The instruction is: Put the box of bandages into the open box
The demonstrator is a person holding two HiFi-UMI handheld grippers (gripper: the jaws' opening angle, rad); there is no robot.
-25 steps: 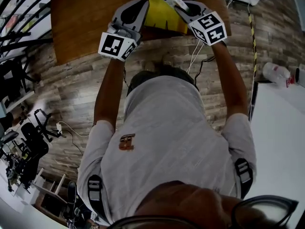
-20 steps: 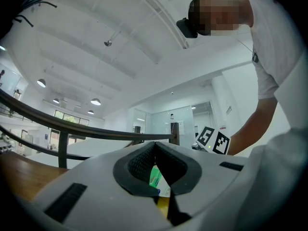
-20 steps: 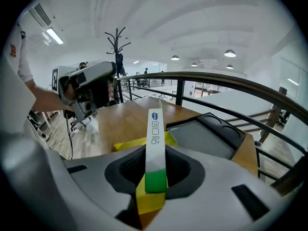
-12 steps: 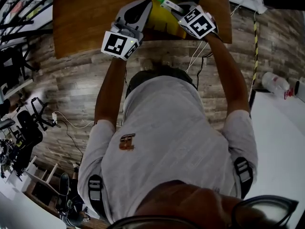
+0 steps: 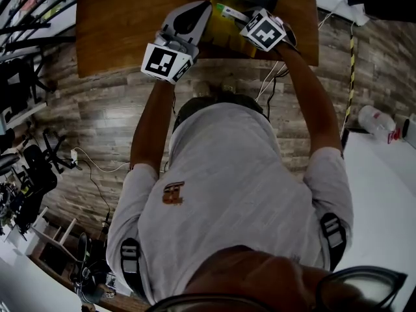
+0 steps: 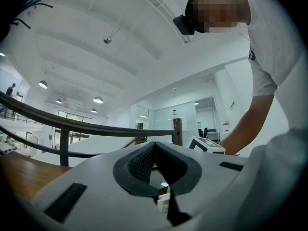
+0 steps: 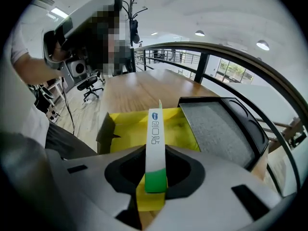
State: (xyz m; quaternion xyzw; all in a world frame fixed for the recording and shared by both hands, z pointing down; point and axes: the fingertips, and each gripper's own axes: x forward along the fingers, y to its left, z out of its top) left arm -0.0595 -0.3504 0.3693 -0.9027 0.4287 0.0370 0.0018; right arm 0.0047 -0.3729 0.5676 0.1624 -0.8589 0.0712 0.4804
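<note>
The box of bandages is a thin white carton with a green end; in the head view the carton shows at the table's near edge. My right gripper is shut on its green end and tilts it down over the open yellow box. In the head view that gripper hangs above the yellow box. My left gripper lies level at the yellow box's left side. In the left gripper view the gripper has its pads meeting at the tips, with nothing seen between them.
The yellow box sits on a wooden table. A black tray with a grey mat lies just right of it. Cables trail on the plank floor below the table edge. A white bottle lies at the right.
My right gripper has dropped and tipped further downward with the bandage box, closer over the yellow box. The left gripper has shifted only slightly.
</note>
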